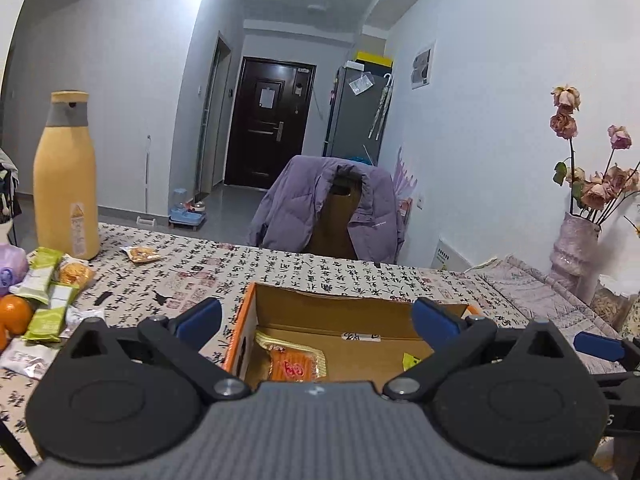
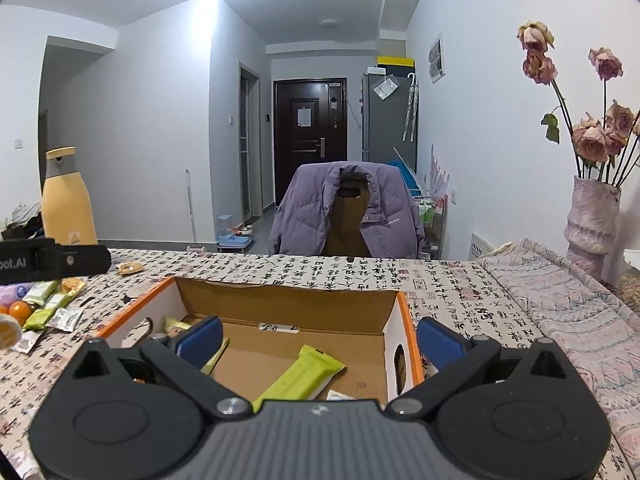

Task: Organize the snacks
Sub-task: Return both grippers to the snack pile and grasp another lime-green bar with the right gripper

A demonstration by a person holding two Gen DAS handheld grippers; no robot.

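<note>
While both tongs [image 1: 318, 320] gape | box [image 2: 280, 292] below | bottle [image 1: 66, 176] left

Table [image 2: 320, 270] with box [image 2: 280, 300], snacks [image 1: 48, 300]

box [image 2: 280, 300]: plain matt cardboard, rough torn edge
green snack bar [image 2: 302, 376]: glossy plastic wrapper
table [image 2: 460, 292]: printed cloth cover – soft, matt

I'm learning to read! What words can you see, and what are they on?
"oot.AI", seen mirrored: on the black left gripper body.
Tablecloth: printed calligraphy characters, too small to read.
Yellow bottle label: too blurred.
Purple jacket chest tag: too small.
Snack wrappers: blurred.
Orange packet in cardboard box: red mark, unreadable.
</note>
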